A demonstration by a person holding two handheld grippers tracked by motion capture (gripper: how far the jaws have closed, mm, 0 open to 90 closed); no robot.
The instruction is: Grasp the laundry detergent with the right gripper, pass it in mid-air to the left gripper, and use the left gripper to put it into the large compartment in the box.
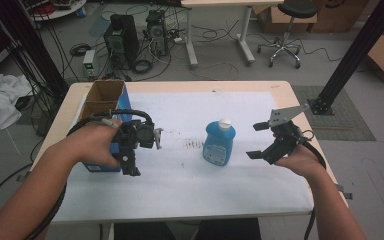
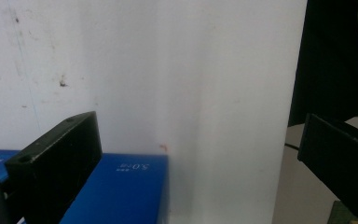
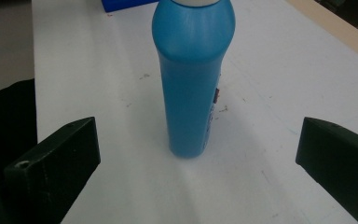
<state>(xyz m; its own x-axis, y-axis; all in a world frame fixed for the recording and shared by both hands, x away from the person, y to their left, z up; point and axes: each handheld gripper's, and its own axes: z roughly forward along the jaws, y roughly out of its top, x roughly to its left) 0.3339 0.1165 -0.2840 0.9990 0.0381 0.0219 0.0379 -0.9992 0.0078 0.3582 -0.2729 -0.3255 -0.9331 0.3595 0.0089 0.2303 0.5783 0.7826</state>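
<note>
1. A lab room: grey floor strewn with cables, computer towers [image 1: 121, 39] standing beyond the table, a black stool [image 1: 286, 31] on wheels at the back.
2. The table [image 1: 280, 90] has a pale wood rim, with a white sheet [image 1: 180, 185] spread over most of its top, smudged with small dark marks near the middle.
3. And there is the blue bottle [image 1: 219, 143], standing upright with its white cap on top, right of the sheet's centre, nothing touching it.
4. The right gripper [image 1: 258, 140] sits just to the bottle's right, pointed at it, jaws spread wide apart and holding nothing.
5. In the right gripper view the bottle [image 3: 192, 88] stands dead centre between the two black jaws, a little way ahead of them, with clear sheet on both sides.
6. The person's right hand [image 1: 297, 159] holds that tool low over the table's right side, a grey plate on top of it.
7. Over to the left, the left gripper [image 1: 132, 150] is held well apart from the bottle, aimed down toward the near edge.
8. Its jaws are open too, white sheet showing between them in the left gripper view.
9. A blue box [image 2: 116, 191] lies at the bottom of that view, right by the left jaw.
10. From above, the blue box [image 1: 102, 112] is an open carton with a brown cardboard inside, at the table's left edge, partly behind the left hand [image 1: 92, 145].
</note>
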